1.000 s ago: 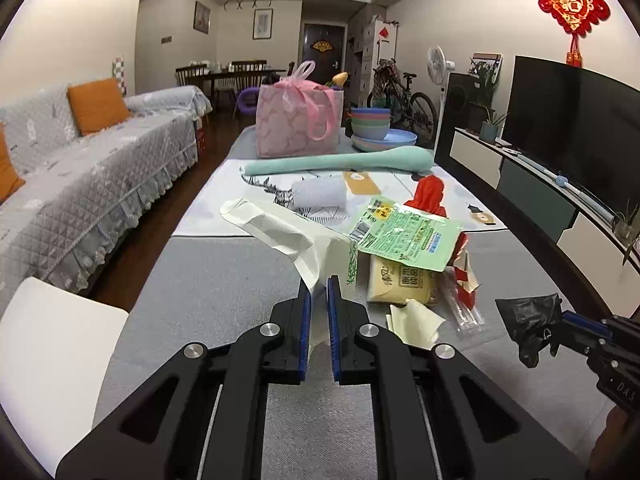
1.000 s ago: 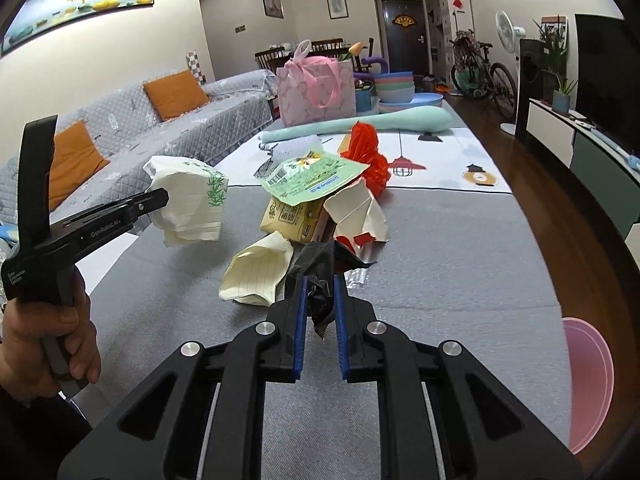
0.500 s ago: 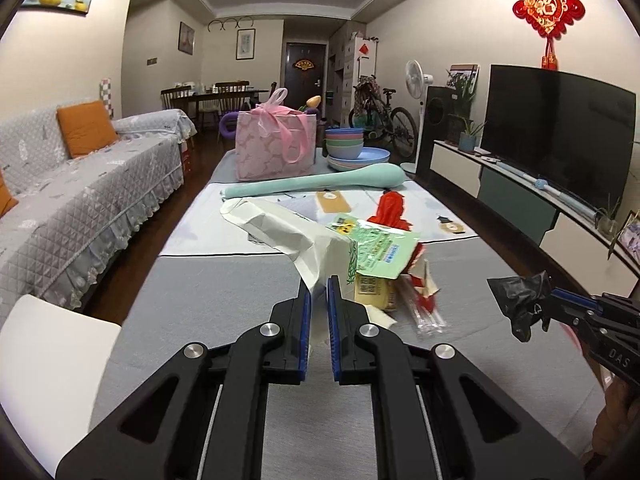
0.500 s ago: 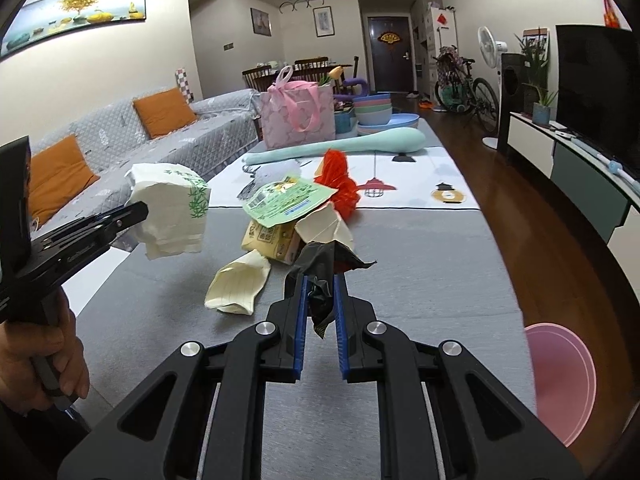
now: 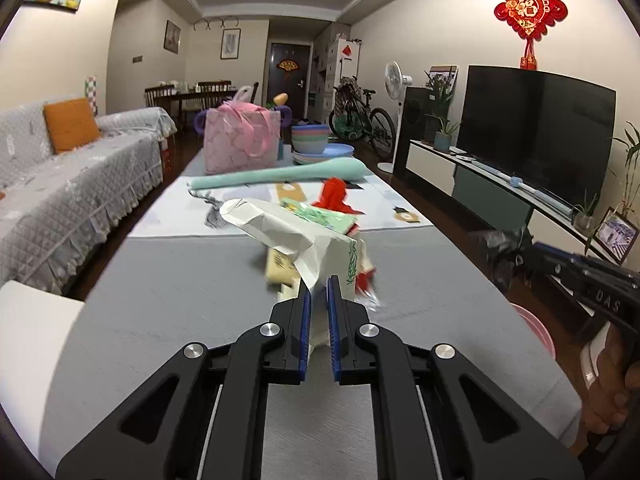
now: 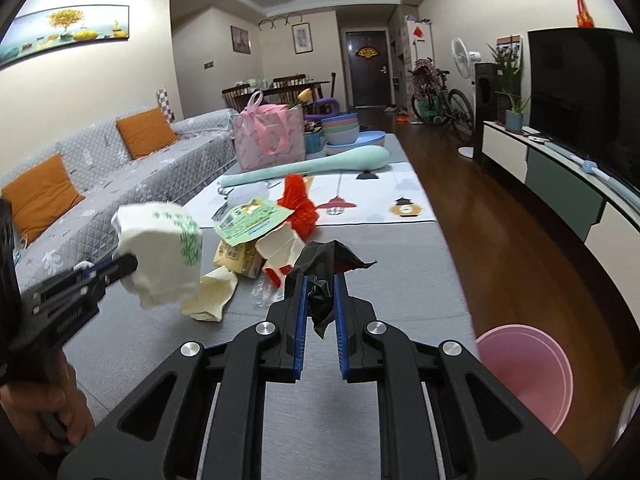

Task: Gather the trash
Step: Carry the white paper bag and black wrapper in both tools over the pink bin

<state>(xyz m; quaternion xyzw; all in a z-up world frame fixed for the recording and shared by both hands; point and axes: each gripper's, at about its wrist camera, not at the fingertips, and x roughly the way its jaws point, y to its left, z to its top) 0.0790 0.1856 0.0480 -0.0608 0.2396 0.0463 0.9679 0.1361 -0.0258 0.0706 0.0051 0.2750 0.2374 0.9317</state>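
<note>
My left gripper (image 5: 318,284) is shut on a crumpled white paper bag with green print (image 5: 288,232), held above the grey table (image 5: 180,300). From the right wrist view that bag (image 6: 160,248) hangs at the tip of the left gripper (image 6: 126,266). My right gripper (image 6: 320,280) is shut on a crumpled black wrapper (image 6: 324,264), seen at the right of the left wrist view as a dark wrapper (image 5: 500,252). A trash pile remains on the table: green packet (image 6: 250,220), yellow packet (image 6: 236,258), white-and-red carton (image 6: 280,250), cream paper (image 6: 212,296), red plastic (image 6: 298,204).
A pink bin (image 6: 524,372) stands on the floor right of the table. Farther back lie a long mint cushion (image 6: 312,166), a pink gift bag (image 6: 268,140) and stacked bowls (image 6: 340,130). A grey sofa (image 6: 100,184) runs along the left, a TV unit (image 6: 560,172) along the right.
Both grippers have pulled back from the trash pile and risen a little, each keeping its grip. The pink bin has come into view at the right.
</note>
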